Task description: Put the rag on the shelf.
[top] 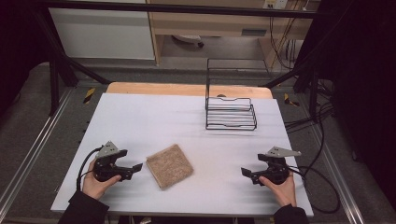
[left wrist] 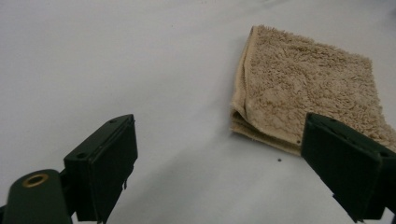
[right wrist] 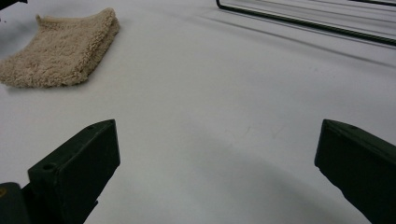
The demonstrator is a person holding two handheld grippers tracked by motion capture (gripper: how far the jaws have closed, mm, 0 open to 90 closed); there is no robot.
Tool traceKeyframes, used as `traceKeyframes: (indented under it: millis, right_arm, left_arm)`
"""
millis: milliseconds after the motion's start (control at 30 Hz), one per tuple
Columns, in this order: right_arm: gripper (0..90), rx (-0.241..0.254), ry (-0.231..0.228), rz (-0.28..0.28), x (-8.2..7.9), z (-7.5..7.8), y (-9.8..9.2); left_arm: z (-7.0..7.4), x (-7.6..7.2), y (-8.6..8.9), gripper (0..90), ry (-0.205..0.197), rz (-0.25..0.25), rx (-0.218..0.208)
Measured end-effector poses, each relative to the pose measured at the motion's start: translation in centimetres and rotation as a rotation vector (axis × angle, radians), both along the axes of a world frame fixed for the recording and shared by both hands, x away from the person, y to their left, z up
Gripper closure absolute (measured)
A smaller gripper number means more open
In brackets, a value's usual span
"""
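Observation:
A folded beige towel (top: 169,165) lies on the white table top (top: 154,116), near the front and a little left of centre. My left gripper (top: 136,168) rests low just left of the towel, jaws wide open and empty. In the left gripper view the towel (left wrist: 308,88) lies ahead between the jaws, nearer the right one. My right gripper (top: 244,172) rests at the front right, pointing left toward the towel, also open and empty. The right gripper view has the towel (right wrist: 60,46) at its far upper left.
A black wire rack (top: 230,112) with a tall back frame stands at the far right of the table; its base wires (right wrist: 303,21) cross the top of the right gripper view. Cables (top: 322,186) trail off the table's right edge. Dark frame legs flank the table.

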State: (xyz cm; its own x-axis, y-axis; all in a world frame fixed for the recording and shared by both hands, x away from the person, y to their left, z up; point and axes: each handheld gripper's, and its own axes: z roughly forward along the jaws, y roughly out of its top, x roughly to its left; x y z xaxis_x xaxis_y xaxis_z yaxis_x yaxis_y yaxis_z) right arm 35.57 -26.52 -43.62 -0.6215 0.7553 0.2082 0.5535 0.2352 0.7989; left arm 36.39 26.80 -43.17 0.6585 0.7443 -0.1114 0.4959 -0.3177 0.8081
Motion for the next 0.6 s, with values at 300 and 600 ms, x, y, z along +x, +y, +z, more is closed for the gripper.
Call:
traceKeyframes:
  millis: [300, 600]
  right_arm:
    - [0.6, -0.013, 0.009, 0.015, 0.1, 0.2, 1.8]
    - [0.6, -0.019, 0.014, 0.023, 0.2, 0.1, 3.0]
  left_arm:
    - [0.7, 0.5, -0.9, 19.7, 0.013, 0.048, -0.002]
    - [0.9, 1.5, -2.4, 28.8, 0.036, 0.051, 0.022]
